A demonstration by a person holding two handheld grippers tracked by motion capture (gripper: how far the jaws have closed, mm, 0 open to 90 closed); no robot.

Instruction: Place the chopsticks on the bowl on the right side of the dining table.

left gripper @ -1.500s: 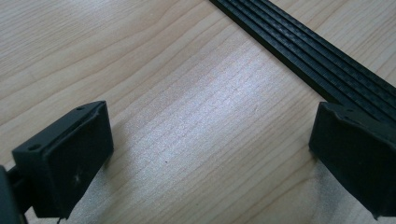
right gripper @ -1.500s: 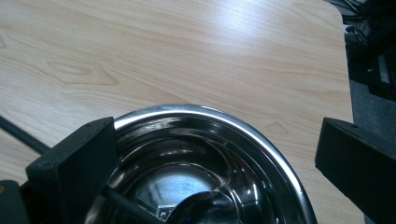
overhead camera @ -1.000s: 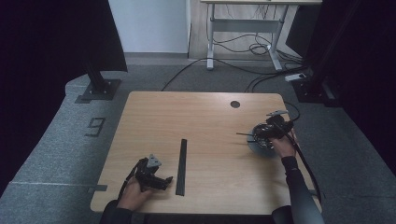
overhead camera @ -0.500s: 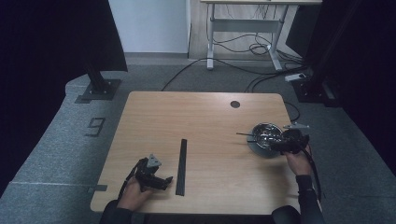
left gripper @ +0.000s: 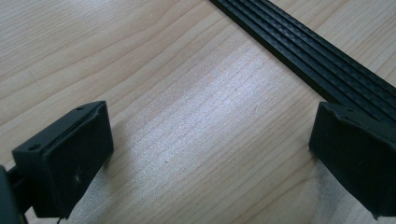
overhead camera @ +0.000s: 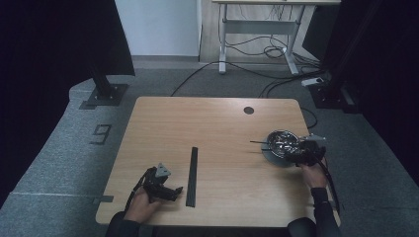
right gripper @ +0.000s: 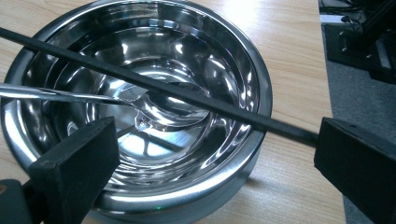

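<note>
A shiny steel bowl (overhead camera: 280, 141) (right gripper: 154, 60) stands near the table's right edge. A thin black rod (right gripper: 196, 100) lies across its rim, its end sticking out to the left (overhead camera: 257, 142). A metal utensil (right gripper: 60, 94) reaches into the bowl from the left. My right gripper (overhead camera: 296, 154) (right gripper: 217, 142) is open at the bowl's near right side, one jaw on either side of the rim. My left gripper (overhead camera: 173, 190) (left gripper: 205, 135) rests open on bare wood at the front left. A flat black ribbed strip (overhead camera: 192, 169) (left gripper: 317, 60) lies just right of it.
The wooden table (overhead camera: 212, 123) has a round dark hole (overhead camera: 248, 110) at its back right. Grey carpet surrounds it, with cables (overhead camera: 257, 74), a black stand base (overhead camera: 104, 94) and a desk frame behind.
My right gripper has drawn back from above the bowl to its right side, nearer the table edge. The left gripper and the black strip have stayed put.
</note>
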